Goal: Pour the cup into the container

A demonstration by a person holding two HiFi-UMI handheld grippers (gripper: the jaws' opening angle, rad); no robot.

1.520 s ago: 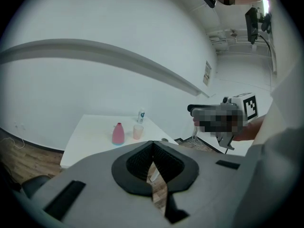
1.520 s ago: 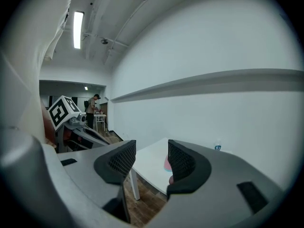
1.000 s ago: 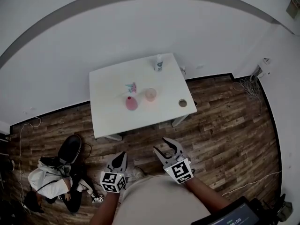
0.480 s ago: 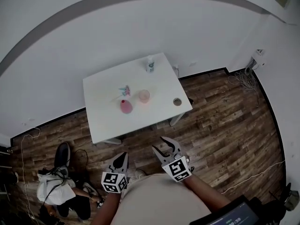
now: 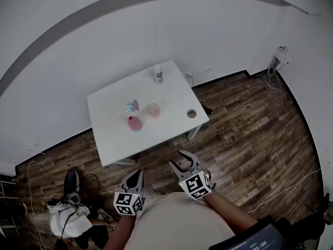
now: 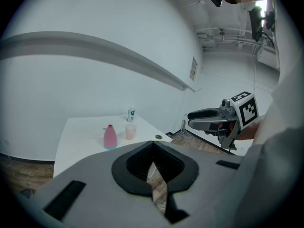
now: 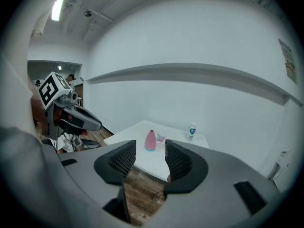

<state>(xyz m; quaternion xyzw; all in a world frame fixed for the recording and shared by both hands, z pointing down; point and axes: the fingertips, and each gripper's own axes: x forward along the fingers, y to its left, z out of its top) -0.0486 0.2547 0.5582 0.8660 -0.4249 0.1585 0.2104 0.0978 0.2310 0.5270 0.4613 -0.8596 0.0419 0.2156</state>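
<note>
Short of table (image 5: 110, 134): left gripper (image 5: 136, 172) jaws together; right gripper (image 5: 175, 158) jaws partly apart, empty.

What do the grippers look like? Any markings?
The left gripper and right gripper are both grey plastic, with tapered fingers lined in black ribbed pads. Each carries a white cube printed with black square markers. The person wears a light beige top.

Ahead of your right claw (image 5: 178, 159): smooth matt white table (image 5: 117, 139) on grainy wood-plank floor (image 5: 250, 129); pink container (image 5: 135, 123) looks like smooth plastic.
</note>
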